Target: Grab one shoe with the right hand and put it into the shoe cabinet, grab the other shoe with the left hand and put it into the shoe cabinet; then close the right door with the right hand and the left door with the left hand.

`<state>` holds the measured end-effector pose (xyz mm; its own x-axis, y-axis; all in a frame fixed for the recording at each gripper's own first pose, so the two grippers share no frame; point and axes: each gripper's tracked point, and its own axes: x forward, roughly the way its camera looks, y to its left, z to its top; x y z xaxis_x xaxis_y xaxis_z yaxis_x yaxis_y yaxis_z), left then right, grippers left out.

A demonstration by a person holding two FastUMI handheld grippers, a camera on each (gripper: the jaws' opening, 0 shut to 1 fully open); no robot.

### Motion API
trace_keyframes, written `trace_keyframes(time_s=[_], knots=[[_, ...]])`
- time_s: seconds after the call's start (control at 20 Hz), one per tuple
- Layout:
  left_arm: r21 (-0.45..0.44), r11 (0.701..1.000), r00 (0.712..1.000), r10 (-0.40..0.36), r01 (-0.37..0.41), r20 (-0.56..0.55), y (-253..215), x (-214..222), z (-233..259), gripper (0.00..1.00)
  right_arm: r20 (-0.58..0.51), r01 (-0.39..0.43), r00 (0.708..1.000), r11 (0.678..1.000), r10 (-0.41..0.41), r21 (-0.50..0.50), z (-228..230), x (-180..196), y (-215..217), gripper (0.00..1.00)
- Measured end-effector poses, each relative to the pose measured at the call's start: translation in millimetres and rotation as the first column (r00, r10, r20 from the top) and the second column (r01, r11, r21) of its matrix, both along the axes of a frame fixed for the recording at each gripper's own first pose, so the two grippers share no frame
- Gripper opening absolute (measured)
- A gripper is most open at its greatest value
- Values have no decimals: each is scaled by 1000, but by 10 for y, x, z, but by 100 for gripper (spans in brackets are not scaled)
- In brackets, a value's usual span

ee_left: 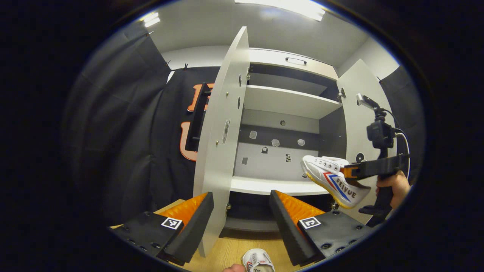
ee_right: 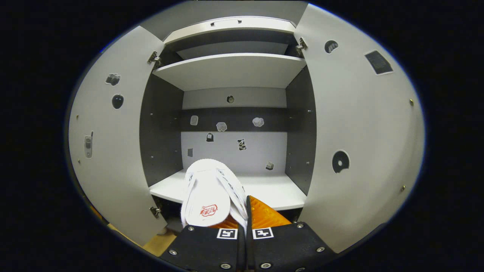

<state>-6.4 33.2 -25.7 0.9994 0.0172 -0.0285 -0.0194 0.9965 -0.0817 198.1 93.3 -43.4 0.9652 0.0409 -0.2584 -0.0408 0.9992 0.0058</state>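
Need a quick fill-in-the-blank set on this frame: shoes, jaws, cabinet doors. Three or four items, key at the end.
1. The right gripper is shut on a white ____.
2. Both cabinet doors stand ____.
3. The left gripper has its jaws ____ and holds nothing.
4. The second shoe lies on the wooden ____, below the left gripper.

Missing words: shoe; open; open; floor

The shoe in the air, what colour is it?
White, with red and blue stripes and a yellow sole edge; the shoe shows best in the left gripper view.
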Motion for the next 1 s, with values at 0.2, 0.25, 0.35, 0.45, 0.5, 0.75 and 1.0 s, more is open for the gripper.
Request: trace_keyframes(time_s=[0.2, 0.25, 0.35, 0.45, 0.5, 0.75, 1.0], knots=[[-7, 1000, 999, -28, 27, -28, -48, 61, -115, 96, -66, 63, 996, 997, -65, -39, -217, 889, -125, 0], [-11, 999, 999, -33, 32, -31, -50, 77, -124, 96, -91, 76, 993, 996, -79, -40, -299, 1060, -158, 0], [-15, 999, 999, -30, 29, -26, -40, 91, -110, 96, -133, 94, 986, 992, -105, -89, -450, 1379, -262, 0], [-11, 1000, 999, -21, 21, -24, -16, 98, -100, 99, -186, 113, 973, 987, -133, -117, -640, 1598, -335, 0], [-11, 1000, 999, -20, 19, -25, -17, 108, -105, 96, -212, 120, 967, 986, -142, -114, -731, 1689, -359, 0], [2, 1000, 999, -28, 28, -39, -77, 112, -158, 96, -291, 144, 941, 983, -172, -114, -1031, 1900, -480, 1], [0, 999, 998, -39, 39, -49, -144, 132, -201, 96, -321, 133, 934, 987, -155, -89, -1095, 1958, -440, 7]])
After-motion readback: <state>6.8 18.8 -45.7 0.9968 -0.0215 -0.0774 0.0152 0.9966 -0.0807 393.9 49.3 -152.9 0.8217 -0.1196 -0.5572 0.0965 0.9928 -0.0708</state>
